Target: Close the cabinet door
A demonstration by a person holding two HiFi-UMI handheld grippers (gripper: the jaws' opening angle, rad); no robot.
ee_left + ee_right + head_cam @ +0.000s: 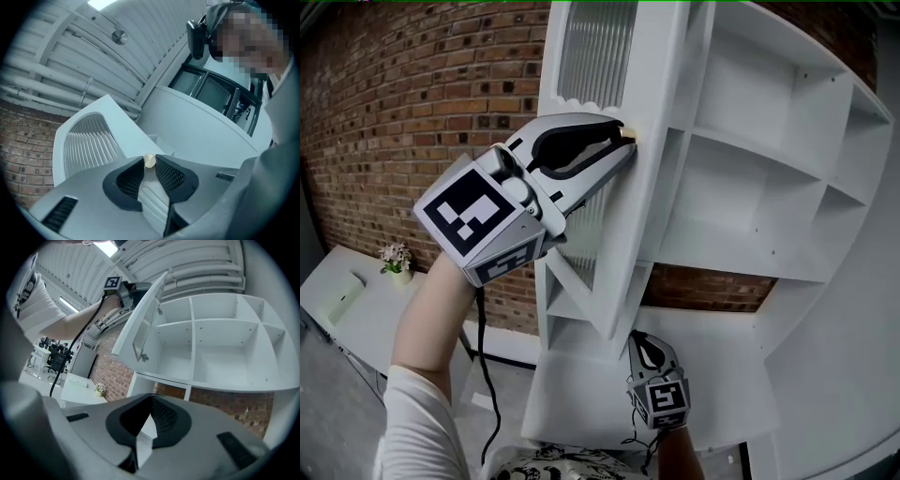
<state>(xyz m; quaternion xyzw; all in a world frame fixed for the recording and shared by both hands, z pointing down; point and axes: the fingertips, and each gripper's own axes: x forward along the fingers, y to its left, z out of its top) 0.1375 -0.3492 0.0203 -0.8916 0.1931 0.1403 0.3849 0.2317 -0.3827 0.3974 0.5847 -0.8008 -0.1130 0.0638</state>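
The white cabinet door point(652, 112) with a ribbed glass panel point(595, 47) stands swung out from the open-fronted white cabinet point(750, 216). My left gripper point(628, 139) reaches up to the door's free edge. It is shut on the small gold knob point(630, 134), which sits between the jaw tips in the left gripper view point(149, 161). My right gripper point(645, 339) hangs low in front of the cabinet's base, shut and holding nothing. In the right gripper view the door point(140, 319) angles out to the left of the empty shelves point(220, 348).
A brick wall point(412, 94) runs behind the cabinet. A white table point(347, 309) with a small flower pot point(395, 260) stands at lower left. A black cable point(487, 375) hangs from my left gripper. A white ledge point(581, 394) juts out below the door.
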